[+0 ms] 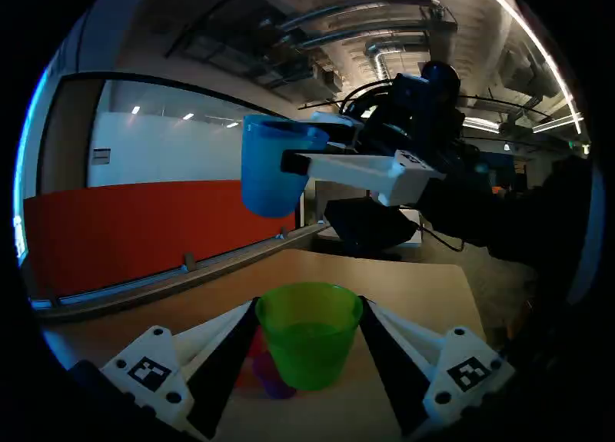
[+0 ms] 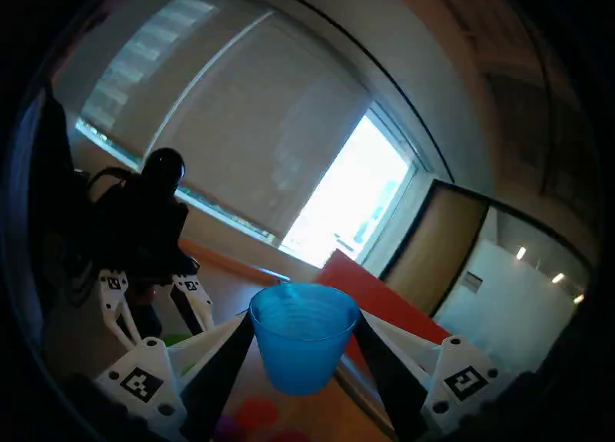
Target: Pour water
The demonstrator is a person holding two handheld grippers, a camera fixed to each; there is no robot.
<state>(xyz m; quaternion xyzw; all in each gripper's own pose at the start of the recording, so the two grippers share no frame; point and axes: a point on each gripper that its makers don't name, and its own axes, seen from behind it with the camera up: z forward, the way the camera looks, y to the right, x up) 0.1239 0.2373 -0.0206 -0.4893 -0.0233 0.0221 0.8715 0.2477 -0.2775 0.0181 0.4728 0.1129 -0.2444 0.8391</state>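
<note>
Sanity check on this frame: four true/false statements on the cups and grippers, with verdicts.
1. The left gripper is shut on the green cup. True.
2. The right gripper holds a red cup. False: it is shut on the blue cup.
3. The blue cup rests on a surface. False: it is held in the air, higher than the green cup.
4. The blue cup is roughly upright, mouth up. True.

White fingers [image 1: 201, 333], black-lined; sleeve [image 1: 523, 219] perhaps dark
</note>
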